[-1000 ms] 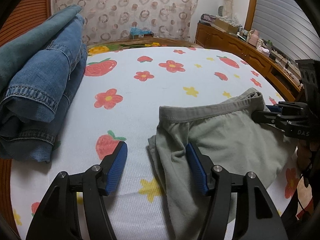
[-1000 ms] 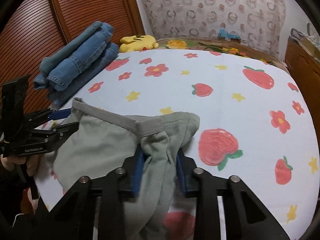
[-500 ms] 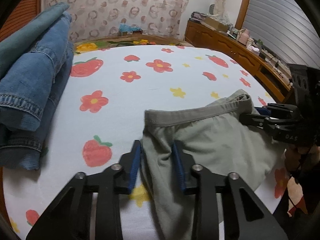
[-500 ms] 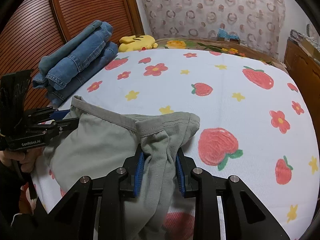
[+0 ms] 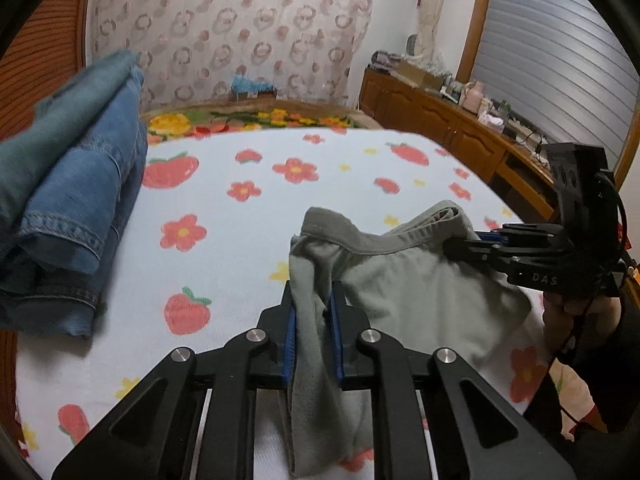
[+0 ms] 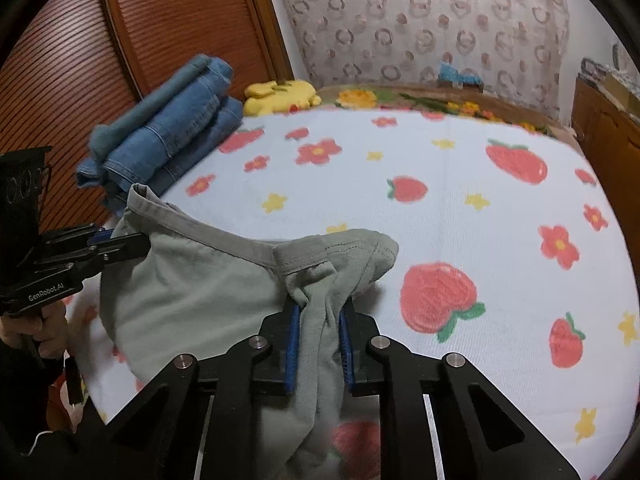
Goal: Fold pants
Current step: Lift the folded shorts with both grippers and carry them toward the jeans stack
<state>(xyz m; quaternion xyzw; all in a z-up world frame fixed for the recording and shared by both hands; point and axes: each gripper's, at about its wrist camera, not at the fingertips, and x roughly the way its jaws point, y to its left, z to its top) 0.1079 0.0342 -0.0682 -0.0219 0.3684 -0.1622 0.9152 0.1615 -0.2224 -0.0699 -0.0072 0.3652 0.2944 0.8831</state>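
Grey-green pants (image 5: 420,292) lie near the front edge of the bed, their waistband hanging slack between both grippers. In the left wrist view my left gripper (image 5: 314,312) is closing, its blue pads pressing a bunched corner of the waistband that is raised off the sheet. In the right wrist view my right gripper (image 6: 320,320) is closing too, pinching the other end of the pants (image 6: 192,292). Each camera sees the other tool: the right gripper (image 5: 460,242) at the right, the left gripper (image 6: 140,245) at the left.
A stack of folded blue jeans (image 5: 68,208) sits on the bed's left side, beside a slatted wooden door (image 6: 80,60). A yellow plush toy (image 6: 280,96) lies by the headboard. A wooden cabinet (image 5: 460,136) runs along the right. The strawberry-print sheet (image 6: 460,184) stretches beyond the pants.
The left gripper went from wide open to closed on the waistband corner and lifted it. The right gripper tightened on its bunch of cloth and stayed in place.
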